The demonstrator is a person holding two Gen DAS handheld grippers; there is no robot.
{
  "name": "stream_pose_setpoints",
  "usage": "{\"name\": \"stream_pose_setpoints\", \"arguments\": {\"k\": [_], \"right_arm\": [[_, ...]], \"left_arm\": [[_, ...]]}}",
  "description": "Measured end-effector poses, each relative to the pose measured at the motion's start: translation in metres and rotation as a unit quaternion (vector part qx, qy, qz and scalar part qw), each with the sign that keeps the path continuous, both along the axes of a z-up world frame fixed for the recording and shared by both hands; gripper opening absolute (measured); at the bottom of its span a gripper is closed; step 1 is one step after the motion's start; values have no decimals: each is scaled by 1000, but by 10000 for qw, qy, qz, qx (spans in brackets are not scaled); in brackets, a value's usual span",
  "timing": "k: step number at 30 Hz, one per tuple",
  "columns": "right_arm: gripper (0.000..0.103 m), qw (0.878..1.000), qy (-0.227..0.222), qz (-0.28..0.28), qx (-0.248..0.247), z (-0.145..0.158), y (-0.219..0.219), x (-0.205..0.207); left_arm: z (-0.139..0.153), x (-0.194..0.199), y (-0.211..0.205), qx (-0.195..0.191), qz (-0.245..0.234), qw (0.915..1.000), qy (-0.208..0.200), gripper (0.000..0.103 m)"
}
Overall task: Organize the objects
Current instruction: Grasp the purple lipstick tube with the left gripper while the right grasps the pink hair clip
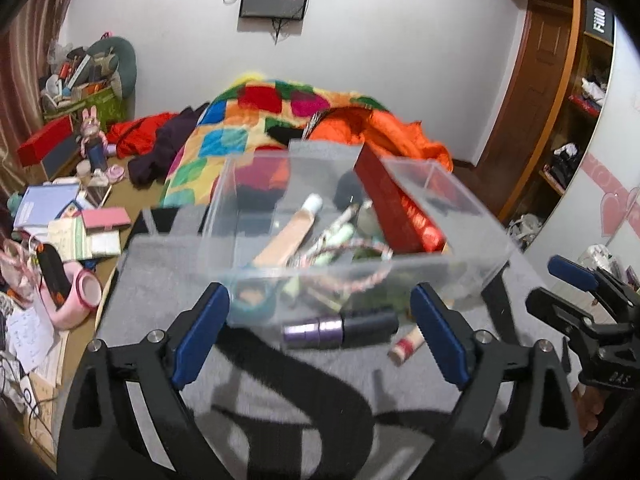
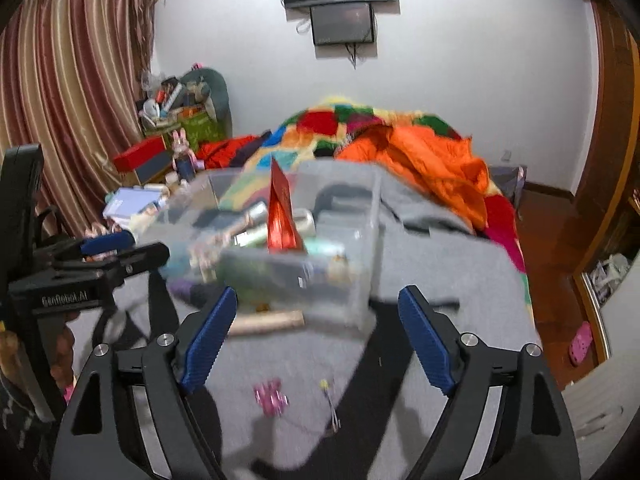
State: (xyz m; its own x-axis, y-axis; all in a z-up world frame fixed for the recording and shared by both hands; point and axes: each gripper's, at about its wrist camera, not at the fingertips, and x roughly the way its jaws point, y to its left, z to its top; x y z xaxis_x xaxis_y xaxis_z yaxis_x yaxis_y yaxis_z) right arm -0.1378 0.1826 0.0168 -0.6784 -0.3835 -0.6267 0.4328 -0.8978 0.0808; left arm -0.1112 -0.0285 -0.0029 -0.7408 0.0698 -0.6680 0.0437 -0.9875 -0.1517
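Cluttered bedroom, grey blanket (image 1: 168, 280) covering the bed. Clear bin (image 1: 360, 224) sitting mid-blanket, half full. Purple tube (image 1: 340, 330) lying crosswise just ahead of the left tool (image 1: 320, 336), nearer than the right tool (image 2: 316, 336). Both tools spread, gripping nothing.

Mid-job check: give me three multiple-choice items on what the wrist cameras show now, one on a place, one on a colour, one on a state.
1. Where does the purple-and-black tube lie?
A. on the grey cloth in front of the clear box
B. inside the clear box
C. on the floor

2. What colour is the tall carton in the clear box?
A. blue
B. red
C. white

3. How do the left tongs stand?
A. shut on the tube
B. shut, holding nothing
C. open

Answers: 1 A, it rests on the grey cloth outside the box wall; 2 B, its faces are red; 3 C, the blue pads sit wide apart.
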Motion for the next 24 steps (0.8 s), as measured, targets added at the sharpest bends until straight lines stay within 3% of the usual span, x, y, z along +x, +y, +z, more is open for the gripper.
{"name": "stream_pose_setpoints", "arguments": {"k": [7,12,15,22,23,24], "right_arm": [[81,9977,-652,11,163,-43,11,13],[81,9954,-951,117,91,-59,14,19],[81,9952,-959,167,133,-63,11,21],[80,9966,-761,128,271,-67,-5,23],[78,9971,-696,115,294,-67,-7,24],[69,9974,-636,107,319,-67,-8,24]], "left_arm": [[-41,-5,7,235,-187,9975,-638,95],[-52,-15,10,416,-92,9957,-827,95],[-53,-23,14,525,-50,9948,-868,95],[-56,-36,27,282,-85,9950,-956,96],[-56,-36,27,268,-66,9951,-950,96],[-56,-35,28,269,-43,9953,-928,96]]}}
